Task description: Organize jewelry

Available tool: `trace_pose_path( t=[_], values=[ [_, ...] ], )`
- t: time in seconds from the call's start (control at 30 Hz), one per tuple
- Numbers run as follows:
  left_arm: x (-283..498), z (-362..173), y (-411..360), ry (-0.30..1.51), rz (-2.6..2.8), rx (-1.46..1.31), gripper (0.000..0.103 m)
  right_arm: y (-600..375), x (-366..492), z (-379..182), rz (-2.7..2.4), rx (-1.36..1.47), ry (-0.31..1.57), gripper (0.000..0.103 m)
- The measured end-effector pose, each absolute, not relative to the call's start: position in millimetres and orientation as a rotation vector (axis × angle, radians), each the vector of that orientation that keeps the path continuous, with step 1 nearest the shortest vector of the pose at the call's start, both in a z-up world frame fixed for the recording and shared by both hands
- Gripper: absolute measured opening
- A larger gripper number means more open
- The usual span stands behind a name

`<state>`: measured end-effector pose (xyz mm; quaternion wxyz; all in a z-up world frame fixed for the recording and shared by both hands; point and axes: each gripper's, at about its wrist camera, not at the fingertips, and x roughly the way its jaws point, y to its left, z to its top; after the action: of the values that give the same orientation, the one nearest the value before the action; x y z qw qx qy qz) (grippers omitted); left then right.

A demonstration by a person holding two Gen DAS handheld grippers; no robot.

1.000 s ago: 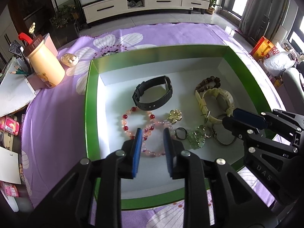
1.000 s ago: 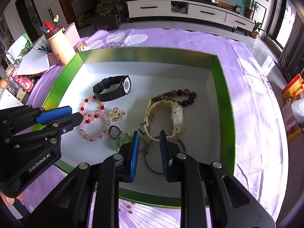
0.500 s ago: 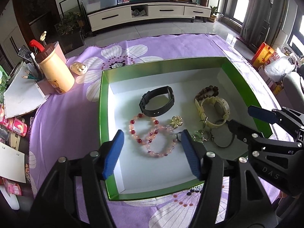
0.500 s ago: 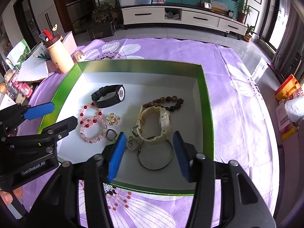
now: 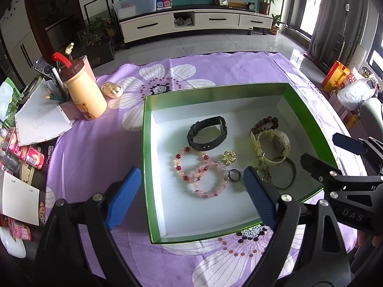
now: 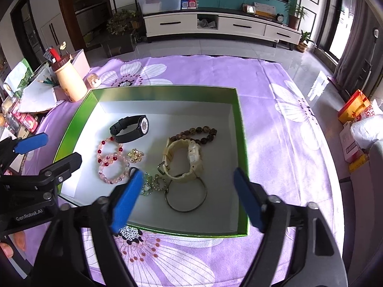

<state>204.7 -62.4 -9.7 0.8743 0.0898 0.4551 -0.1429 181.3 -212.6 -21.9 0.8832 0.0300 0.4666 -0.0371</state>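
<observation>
A green box [image 5: 146, 143] [image 6: 241, 143] with a white floor sits on a purple flowered cloth. In it lie a black watch [image 5: 207, 134] [image 6: 130, 128], pink and red bead bracelets [image 5: 201, 174] [image 6: 111, 160], a gold flower brooch [image 5: 229, 156] [image 6: 136, 155], a cream watch [image 5: 271, 147] [image 6: 183, 159], a brown bead bracelet [image 5: 264, 122] [image 6: 196, 134], a dark bangle [image 5: 286, 177] [image 6: 186, 197] and small rings [image 6: 153, 183]. My left gripper [image 5: 189, 198] is wide open and empty above the box's near edge. My right gripper [image 6: 186, 198] is wide open and empty above the near right part.
A beige bottle with a brown lid [image 5: 83, 93] [image 6: 68, 82], a pencil holder, papers [image 5: 39, 122] and snack packets [image 5: 26, 155] stand at the left of the table. A small cream case [image 5: 112, 89] lies near the bottle. Bags [image 6: 359, 114] sit on the floor at right.
Both grippers have gone from nearly shut to wide open and have pulled back and up from the box. The jewelry has not moved.
</observation>
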Motion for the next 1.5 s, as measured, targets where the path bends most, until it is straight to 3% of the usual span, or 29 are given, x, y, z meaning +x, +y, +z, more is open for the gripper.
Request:
trace_pose_path(
  t=[0.33, 0.53, 1.5],
  values=[
    [195, 6, -57, 0.931, -0.272, 0.187, 0.098, -220, 171, -8, -0.101, 0.084, 0.953, 0.092],
    [187, 16, -57, 0.913, -0.256, 0.188, 0.101, -220, 165, -1, -0.106, 0.070, 0.958, 0.102],
    [181, 49, -44, 0.953, -0.192, 0.150, 0.101, -212, 148, 36, -0.112, -0.005, 0.955, 0.102]
  ],
)
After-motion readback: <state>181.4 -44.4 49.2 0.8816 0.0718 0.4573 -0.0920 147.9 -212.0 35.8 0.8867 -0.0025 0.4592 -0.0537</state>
